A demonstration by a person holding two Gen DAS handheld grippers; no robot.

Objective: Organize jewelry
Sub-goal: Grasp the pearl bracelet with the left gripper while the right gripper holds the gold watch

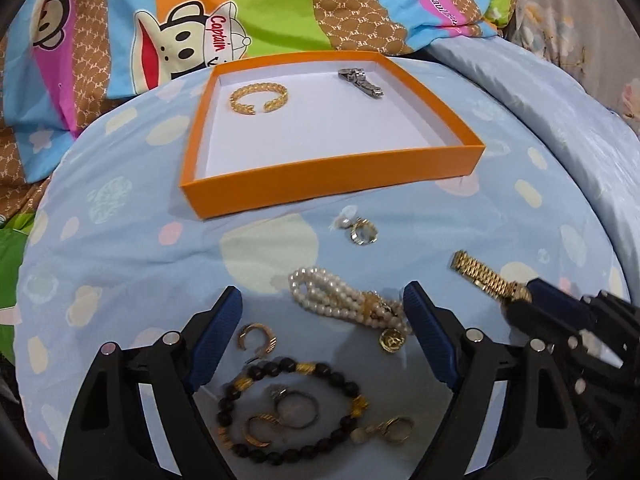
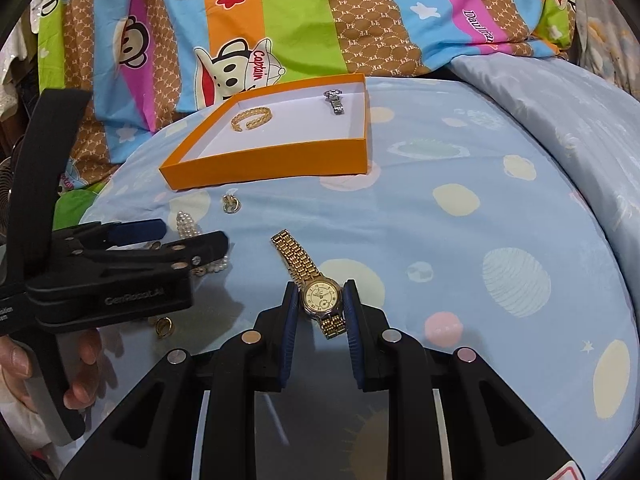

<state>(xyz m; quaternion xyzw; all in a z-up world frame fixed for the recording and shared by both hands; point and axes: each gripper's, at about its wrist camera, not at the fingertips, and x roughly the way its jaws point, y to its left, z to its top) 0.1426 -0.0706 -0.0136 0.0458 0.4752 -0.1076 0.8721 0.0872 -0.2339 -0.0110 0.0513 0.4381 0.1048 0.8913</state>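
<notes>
Ribbed blue pads line the black plastic fingers of the right gripper (image 2: 320,308), which stands narrowed around the round cream dial of a gold watch (image 2: 318,298); both pads sit against the case sides, apparently gripping it. The watch's linked metal band runs its long axis up and to the left, away from the gripper, flat on the blue spotted bedsheet (image 2: 460,240), with a short band end pointing back between the fingers.

To the left, the left gripper (image 1: 324,344) hovers wide open, holding nothing, its fingers straddling loose pieces: a multi-strand pearl bracelet (image 1: 344,300) with a gold clasp, a dark beaded bracelet (image 1: 288,412) forming a ring, and several small gold hoop earrings (image 1: 258,340).

Farther off on the sheet sits a shallow orange box (image 2: 264,164) with a white inside. It holds 2 pieces, well apart: an open braided gold bangle (image 2: 251,119) at the left and a silver watch (image 2: 335,101) at the far right corner. Behind it lies a striped cartoon-print quilt (image 2: 280,20).
</notes>
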